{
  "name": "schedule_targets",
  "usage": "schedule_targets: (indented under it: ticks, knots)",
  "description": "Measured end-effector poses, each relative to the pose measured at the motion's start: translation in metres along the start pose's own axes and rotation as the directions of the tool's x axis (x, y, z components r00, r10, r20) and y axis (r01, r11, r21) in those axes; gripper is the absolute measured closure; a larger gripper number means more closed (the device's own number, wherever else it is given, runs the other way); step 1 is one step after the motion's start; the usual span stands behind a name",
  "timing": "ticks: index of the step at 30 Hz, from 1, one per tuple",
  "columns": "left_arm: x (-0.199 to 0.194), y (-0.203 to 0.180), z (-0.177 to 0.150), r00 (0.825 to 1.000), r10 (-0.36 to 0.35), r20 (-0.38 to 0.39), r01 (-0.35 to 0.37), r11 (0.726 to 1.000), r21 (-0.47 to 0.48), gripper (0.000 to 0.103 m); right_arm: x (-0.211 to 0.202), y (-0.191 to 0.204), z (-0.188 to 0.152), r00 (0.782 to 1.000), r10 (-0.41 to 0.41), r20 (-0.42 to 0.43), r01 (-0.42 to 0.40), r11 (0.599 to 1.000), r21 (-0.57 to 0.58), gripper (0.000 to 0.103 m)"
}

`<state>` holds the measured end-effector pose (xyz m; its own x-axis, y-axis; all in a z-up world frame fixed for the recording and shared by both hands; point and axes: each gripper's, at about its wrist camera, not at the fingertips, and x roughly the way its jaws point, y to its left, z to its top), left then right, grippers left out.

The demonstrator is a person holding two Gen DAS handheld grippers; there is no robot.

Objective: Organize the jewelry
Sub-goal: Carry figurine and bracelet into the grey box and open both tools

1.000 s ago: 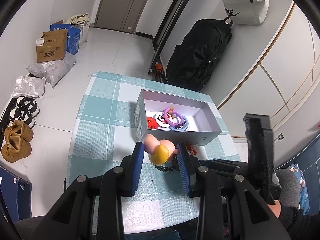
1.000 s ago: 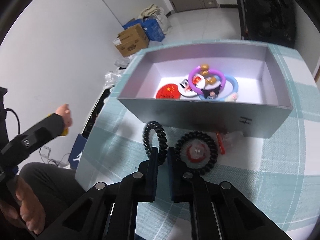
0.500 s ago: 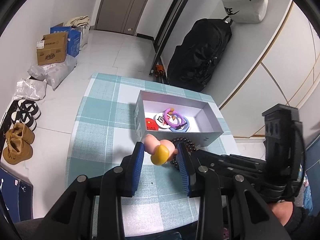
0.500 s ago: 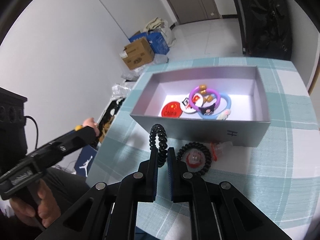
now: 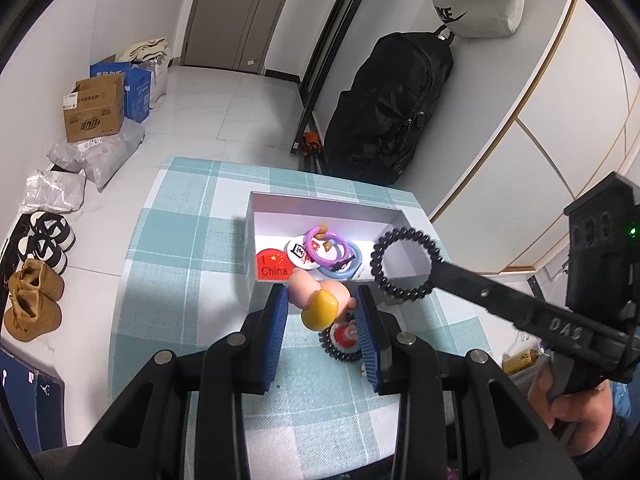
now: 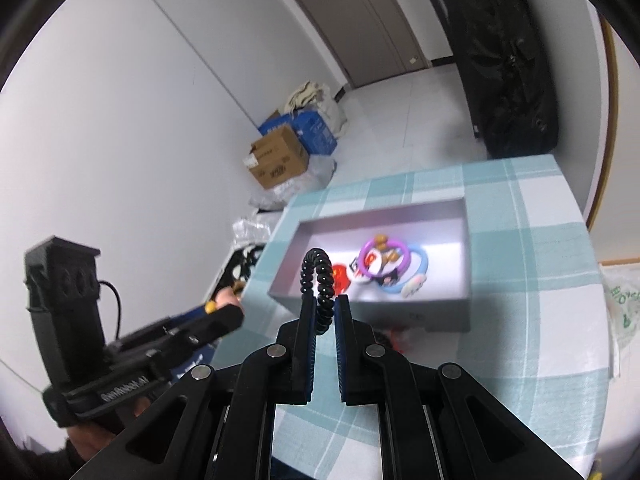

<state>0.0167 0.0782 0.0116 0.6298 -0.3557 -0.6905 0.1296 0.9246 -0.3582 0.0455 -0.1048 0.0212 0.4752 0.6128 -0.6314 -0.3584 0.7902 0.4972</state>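
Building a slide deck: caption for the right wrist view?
Right gripper carries a black coil hair tie toward the silver box of trinkets.

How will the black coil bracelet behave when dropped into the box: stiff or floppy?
Probably springy, not limp: the black coil bracelet keeps a round loop while pinched at one edge by the right hand-held gripper. Likely light. May bounce slightly landing in the box.

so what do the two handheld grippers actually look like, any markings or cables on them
Both are matte black, with angular linkage arms joined by silver rivets and ribbed blue pads lining the jaws. The right gripper has a long black body with faint lettering, topped by a boxy black module with round holes and a green light. The left gripper has white lettering on its body, the same boxy module, and a black cable looping from it.
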Motion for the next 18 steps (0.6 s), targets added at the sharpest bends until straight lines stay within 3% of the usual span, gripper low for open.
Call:
schedule_targets:
  ticks: [18]
  knots:
    - [0.054,-0.008,0.036,0.997,-0.010,-0.079,0.009,1.000,-0.012,0.075,0.018,-0.031,0.033,1.000,-0.011,-0.002,0.012,0.999,0.039,0.095]
